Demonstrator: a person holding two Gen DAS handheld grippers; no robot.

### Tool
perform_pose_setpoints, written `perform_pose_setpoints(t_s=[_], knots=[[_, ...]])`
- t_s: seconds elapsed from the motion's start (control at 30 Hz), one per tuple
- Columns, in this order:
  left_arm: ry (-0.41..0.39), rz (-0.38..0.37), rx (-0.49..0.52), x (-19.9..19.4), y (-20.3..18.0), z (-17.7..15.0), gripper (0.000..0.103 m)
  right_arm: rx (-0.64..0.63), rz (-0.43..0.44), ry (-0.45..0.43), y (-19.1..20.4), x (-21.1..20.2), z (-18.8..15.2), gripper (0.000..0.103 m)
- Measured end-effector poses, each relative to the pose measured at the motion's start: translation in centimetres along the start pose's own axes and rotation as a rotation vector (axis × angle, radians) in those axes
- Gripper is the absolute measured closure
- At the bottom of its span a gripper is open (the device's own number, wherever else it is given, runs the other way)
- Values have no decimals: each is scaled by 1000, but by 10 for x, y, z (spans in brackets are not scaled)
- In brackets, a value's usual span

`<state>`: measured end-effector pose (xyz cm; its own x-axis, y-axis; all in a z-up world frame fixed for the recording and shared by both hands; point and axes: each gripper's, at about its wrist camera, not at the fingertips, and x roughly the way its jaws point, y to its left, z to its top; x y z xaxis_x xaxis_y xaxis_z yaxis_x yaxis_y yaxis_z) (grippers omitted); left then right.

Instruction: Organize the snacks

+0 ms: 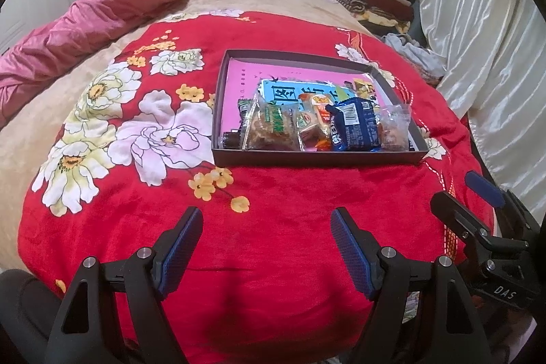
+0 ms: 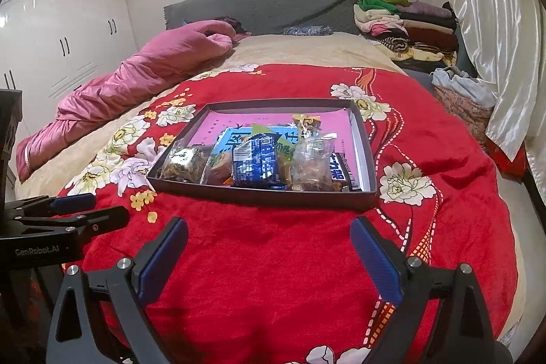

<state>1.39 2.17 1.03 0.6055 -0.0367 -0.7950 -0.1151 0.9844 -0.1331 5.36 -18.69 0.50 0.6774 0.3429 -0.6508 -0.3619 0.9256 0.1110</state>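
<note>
A shallow dark cardboard box (image 1: pixel 317 156) with a pink printed liner sits on the red floral blanket (image 1: pixel 273 227), its near half crowded with packaged snacks: a dark blue wrapper (image 1: pixel 355 125) leaning upright, a clear bag of brown pieces (image 1: pixel 271 128) beside it, a small clear packet (image 1: pixel 396 128) on its other side and a light blue pack (image 1: pixel 300 94) behind (labels too small to read). Left gripper (image 1: pixel 266 244) and right gripper (image 2: pixel 269 248) hover over bare blanket short of the box, both with jaws spread wide and holding nothing.
</note>
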Motion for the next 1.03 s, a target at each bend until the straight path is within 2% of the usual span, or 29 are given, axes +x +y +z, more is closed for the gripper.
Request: perform_pose_setpoints(t_s=[0.63, 0.8, 1.03], knots=[[9, 44, 3, 4, -1, 0, 25, 22, -14, 3, -6, 0, -1, 2], [19, 30, 2, 9, -1, 1, 25, 28, -37, 0, -10, 3, 0, 1], [-26, 22, -77, 16, 20, 11, 24, 51, -75, -13, -25, 10, 3, 1]])
